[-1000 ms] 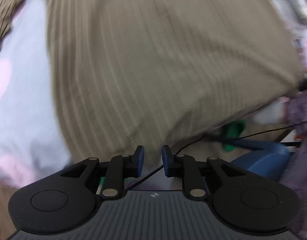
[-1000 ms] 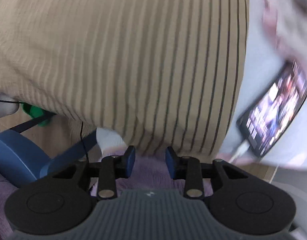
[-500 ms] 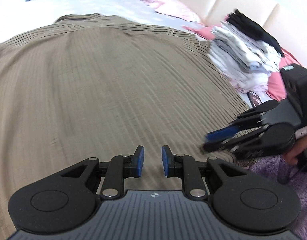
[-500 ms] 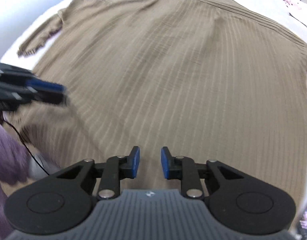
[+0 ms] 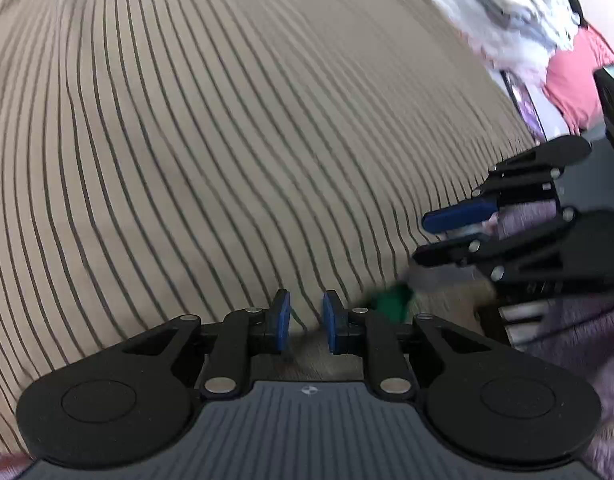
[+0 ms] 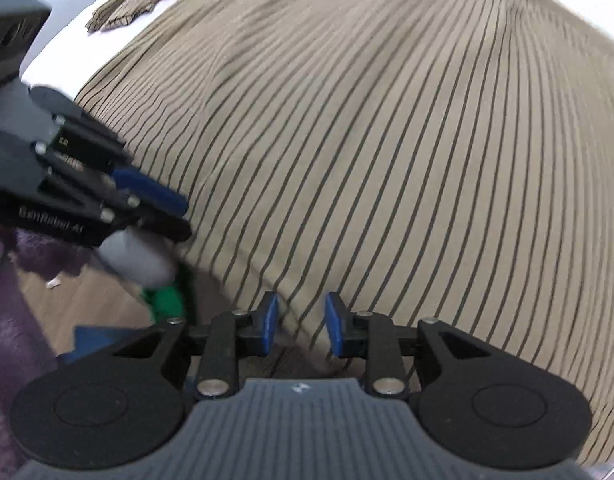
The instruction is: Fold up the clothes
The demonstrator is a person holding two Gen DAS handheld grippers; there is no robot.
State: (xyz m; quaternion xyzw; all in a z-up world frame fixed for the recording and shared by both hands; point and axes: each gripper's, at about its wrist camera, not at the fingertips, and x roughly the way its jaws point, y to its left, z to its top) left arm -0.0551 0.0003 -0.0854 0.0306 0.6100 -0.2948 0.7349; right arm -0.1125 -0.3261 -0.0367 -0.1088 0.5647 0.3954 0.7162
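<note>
A tan shirt with thin dark stripes [image 5: 227, 140] lies spread over a bed and fills both views [image 6: 387, 140]. In the left wrist view, my left gripper [image 5: 306, 324] hovers at the shirt's near hem. Its blue pads stand a narrow gap apart with no cloth pressed between them. My right gripper [image 6: 300, 324] is at the same hem further along. Its jaws are opening, and the hem edge hangs in the gap untouched by the pads. Each gripper shows in the other's view: right gripper [image 5: 421, 240], left gripper [image 6: 185, 218].
A stack of folded clothes [image 5: 507, 12] and a red-pink cushion [image 5: 575, 80] sit at the far right of the bed. White sheet [image 6: 67, 40] shows beyond the sleeve. Below the bed edge are wooden floor, a green object [image 6: 167, 300] and purple fleece [image 5: 567, 340].
Both cameras have come down closer to the shirt's near hem, so the floor under the bed edge shows again. The two grippers now sit nearer each other. The right jaws stand slightly wider.
</note>
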